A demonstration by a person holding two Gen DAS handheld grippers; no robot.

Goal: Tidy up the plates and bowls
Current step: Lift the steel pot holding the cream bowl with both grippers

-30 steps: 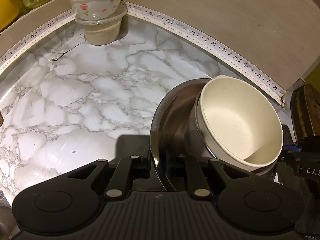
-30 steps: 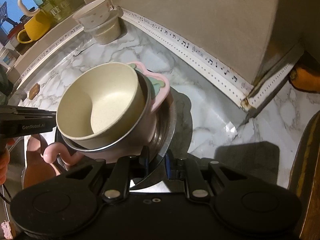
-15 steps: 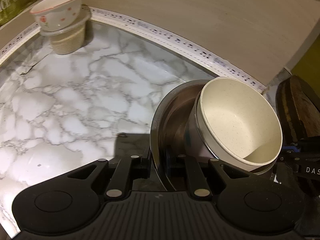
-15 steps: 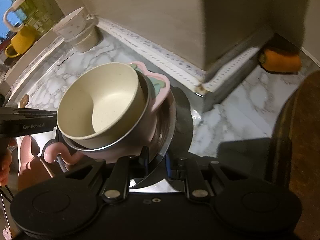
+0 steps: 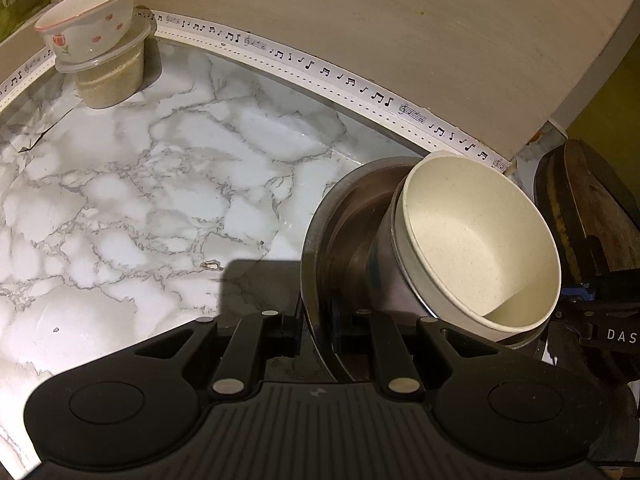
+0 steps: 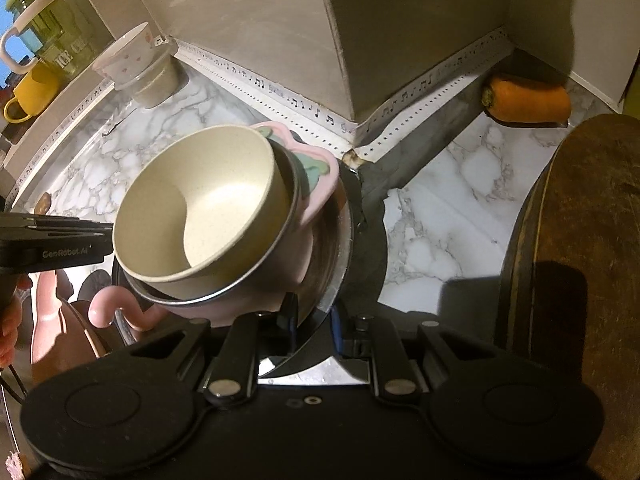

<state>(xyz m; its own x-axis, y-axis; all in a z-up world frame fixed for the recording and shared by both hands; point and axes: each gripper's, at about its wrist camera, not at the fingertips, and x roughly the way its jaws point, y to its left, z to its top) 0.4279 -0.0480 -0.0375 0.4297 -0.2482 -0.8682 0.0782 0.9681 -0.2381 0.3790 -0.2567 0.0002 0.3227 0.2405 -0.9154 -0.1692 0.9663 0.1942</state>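
Note:
A nested stack hangs over the marble counter (image 5: pixel 140 200): a cream bowl (image 5: pixel 472 240) inside a steel bowl (image 5: pixel 384 264), on a wide steel plate (image 5: pixel 340 216). My left gripper (image 5: pixel 316 322) is shut on the plate's near rim. In the right wrist view the cream bowl (image 6: pixel 216 208) and steel bowl (image 6: pixel 240 284) rest in a pink dish (image 6: pixel 320 188) with a green patch and curled handles, on the steel plate (image 6: pixel 332 256). My right gripper (image 6: pixel 316 324) is shut on the plate's opposite rim. The stack tilts between the two grippers.
A floral bowl (image 5: pixel 88 28) sits on a lidded plastic tub (image 5: pixel 112 80) at the back wall. A wall corner (image 6: pixel 340 40) juts out behind the stack. A carrot (image 6: pixel 528 98) lies in the recess, a dark wooden board (image 6: pixel 580 240) to the right. A yellow mug (image 6: pixel 32 96) stands on a ledge.
Both grippers carried the stack rightward along the counter, past the wall corner. The carrot and more of the wooden board came into view. Both grips on the plate stayed the same.

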